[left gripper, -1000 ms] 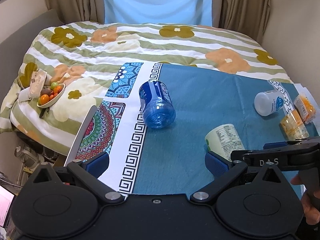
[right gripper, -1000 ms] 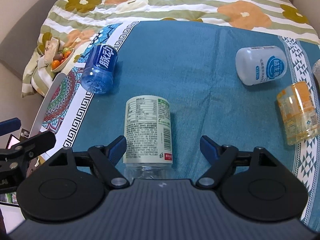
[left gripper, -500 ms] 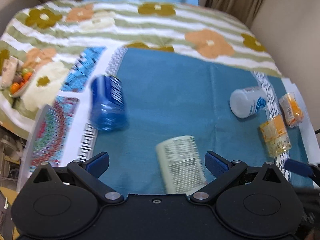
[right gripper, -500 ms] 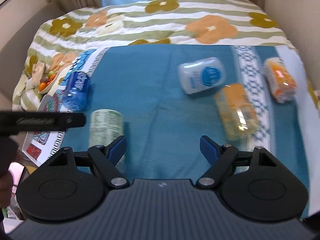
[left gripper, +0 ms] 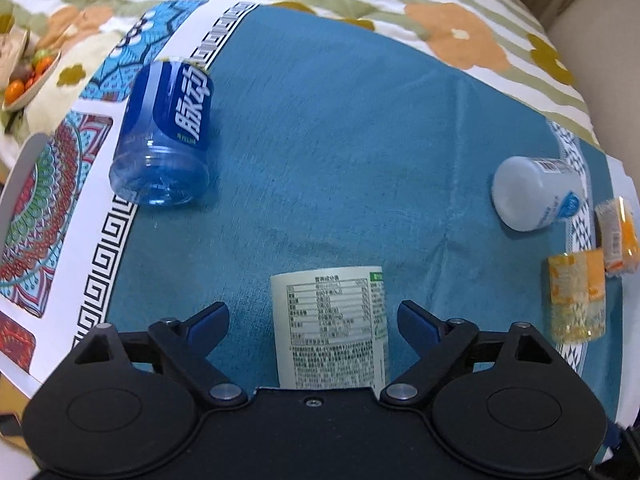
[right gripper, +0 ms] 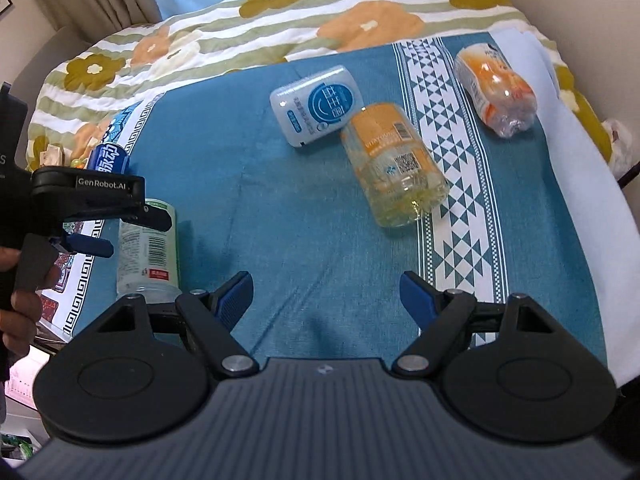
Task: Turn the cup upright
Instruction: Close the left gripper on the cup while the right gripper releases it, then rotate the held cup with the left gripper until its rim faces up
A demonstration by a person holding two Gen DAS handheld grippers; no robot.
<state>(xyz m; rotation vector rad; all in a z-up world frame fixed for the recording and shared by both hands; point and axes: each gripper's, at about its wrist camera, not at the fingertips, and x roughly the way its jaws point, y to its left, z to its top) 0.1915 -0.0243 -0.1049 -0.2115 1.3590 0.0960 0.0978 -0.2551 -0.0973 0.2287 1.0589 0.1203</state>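
Straddling the green-labelled cup (left gripper: pixel 330 326), the left gripper (left gripper: pixel 313 320) had its blue-padded jaws spread wide, one on either side of the cup and neither touching it. The cup lay on its side on the blue cloth (left gripper: pixel 360 140), its length running along the line of the fingers and its clear end nearest the tool; from the right wrist view the same cup (right gripper: pixel 147 248) appeared partly behind the left gripper (right gripper: pixel 86 216). A good grasp would, by judgement, call for the pads to settle low on both flanks of the round wall before closing, since a high pinch could squeeze the cup out forward. Once held, the cup would need lifting clear of the soft cloth before being turned, then set down squarely, as bedding gives an uneven footing. The right gripper (right gripper: pixel 326 300) hung with its jaws apart over bare cloth, holding nothing. Farther out lay a blue cup (left gripper: pixel 166 136), a white cup (left gripper: pixel 536 192) and two orange cups (right gripper: pixel 394 168) (right gripper: pixel 496 88), all on their sides.
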